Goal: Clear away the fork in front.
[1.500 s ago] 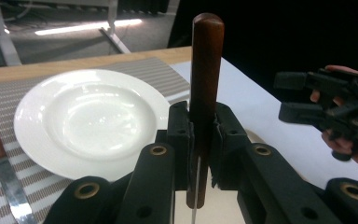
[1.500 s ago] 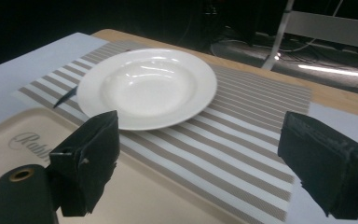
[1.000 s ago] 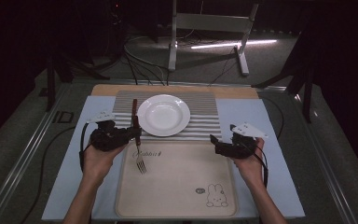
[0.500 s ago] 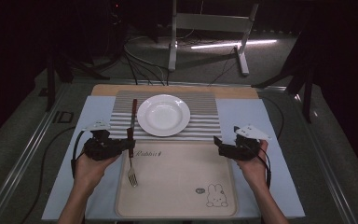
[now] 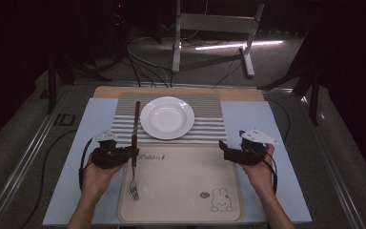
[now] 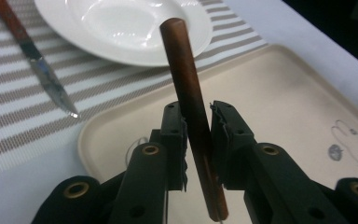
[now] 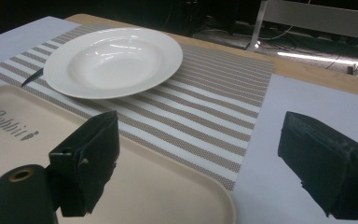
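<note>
The left tool (image 5: 134,153) sits at the left edge of the cream plastic tray with a rabbit drawing (image 5: 181,191), and its black jaws enclose the brown wooden handle of a metal fork (image 5: 134,162). In the left gripper view the handle (image 6: 193,112) runs upward between the two pads with a slight gap showing on either side; the jaws have just been easing apart, so the pads no longer press on it. Seen from above, the fork lies along the tray's left side, its tines (image 5: 134,192) pointing toward the person and its handle reaching back to the tray's far edge. Just beyond, a knife with a reddish-brown handle (image 5: 136,117) lies on the grey-and-white striped placemat (image 5: 209,125), just left of the round white ceramic plate (image 5: 167,117). The right tool (image 5: 225,150) hovers at the tray's right edge with its jaws wide apart and nothing between them. Everything rests on the pale blue surface (image 5: 257,119).
</note>
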`<state>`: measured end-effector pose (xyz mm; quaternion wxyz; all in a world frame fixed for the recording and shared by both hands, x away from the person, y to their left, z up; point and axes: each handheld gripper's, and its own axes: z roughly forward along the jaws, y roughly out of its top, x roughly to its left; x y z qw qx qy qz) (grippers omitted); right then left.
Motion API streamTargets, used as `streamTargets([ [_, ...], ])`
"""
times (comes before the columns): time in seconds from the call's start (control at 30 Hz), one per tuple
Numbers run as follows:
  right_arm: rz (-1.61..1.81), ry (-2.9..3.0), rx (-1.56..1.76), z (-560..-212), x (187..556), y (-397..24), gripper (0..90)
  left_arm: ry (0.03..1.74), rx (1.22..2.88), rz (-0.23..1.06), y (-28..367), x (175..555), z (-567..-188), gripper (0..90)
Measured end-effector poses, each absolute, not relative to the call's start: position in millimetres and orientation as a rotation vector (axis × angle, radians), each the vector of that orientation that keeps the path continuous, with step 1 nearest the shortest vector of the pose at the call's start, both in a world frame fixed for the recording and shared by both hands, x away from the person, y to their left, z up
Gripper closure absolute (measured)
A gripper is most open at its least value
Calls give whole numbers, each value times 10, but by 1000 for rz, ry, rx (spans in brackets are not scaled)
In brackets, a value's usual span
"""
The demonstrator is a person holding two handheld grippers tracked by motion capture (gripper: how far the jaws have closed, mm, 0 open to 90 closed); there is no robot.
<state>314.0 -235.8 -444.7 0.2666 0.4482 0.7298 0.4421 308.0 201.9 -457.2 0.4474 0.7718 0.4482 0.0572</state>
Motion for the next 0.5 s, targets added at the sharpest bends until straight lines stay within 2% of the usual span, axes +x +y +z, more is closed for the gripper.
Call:
streamTargets([
  [0.5,1194,1972,1213,-4460,3112,-2362,130,1148,1937,25,2021,2963,-4877,730],
])
